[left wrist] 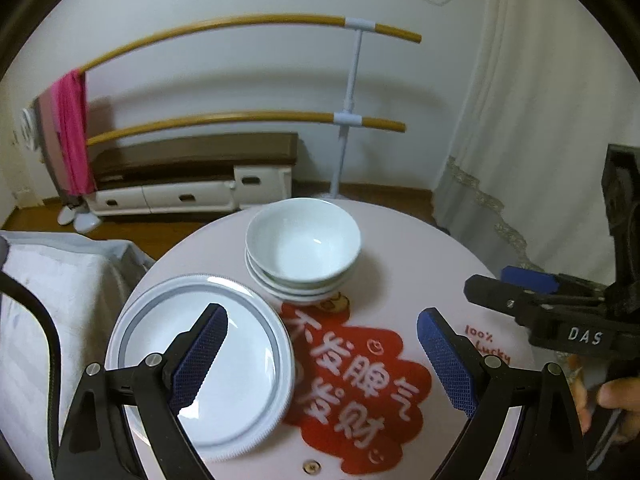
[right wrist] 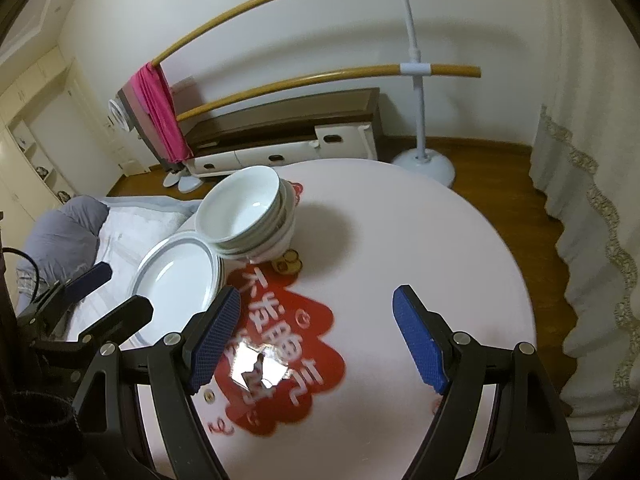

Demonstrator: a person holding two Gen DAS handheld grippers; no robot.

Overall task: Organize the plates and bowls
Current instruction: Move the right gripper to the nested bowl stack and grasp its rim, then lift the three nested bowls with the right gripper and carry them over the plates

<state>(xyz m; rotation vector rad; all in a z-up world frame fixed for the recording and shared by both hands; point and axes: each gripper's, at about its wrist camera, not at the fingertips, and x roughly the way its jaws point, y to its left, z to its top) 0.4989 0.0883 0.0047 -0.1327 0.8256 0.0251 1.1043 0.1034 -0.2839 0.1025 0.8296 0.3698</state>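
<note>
On round table [left wrist: 400,248]: bowls [left wrist: 303,246] stacked beside plates [left wrist: 240,360], apparently touching.

Both views are evenly and softly lit, bright enough to read colours, with a faint pinkish cast on the white table [left wrist: 420,256]. A hard patch of glare sits on the red sticker [right wrist: 288,344] in the right wrist view, washing out part of its lettering, and small highlights glint inside the top bowl [left wrist: 303,242] and on the plate [left wrist: 236,364]. The stacked bowls [right wrist: 248,216] throw a soft shadow toward the right. Fisheye distortion is strong — the wooden rails [left wrist: 224,26] bow into arcs and dark vignetting rings each frame. The sticker's print looks slightly smeared, while the near blue pads [right wrist: 420,340] stay sharp.
</note>
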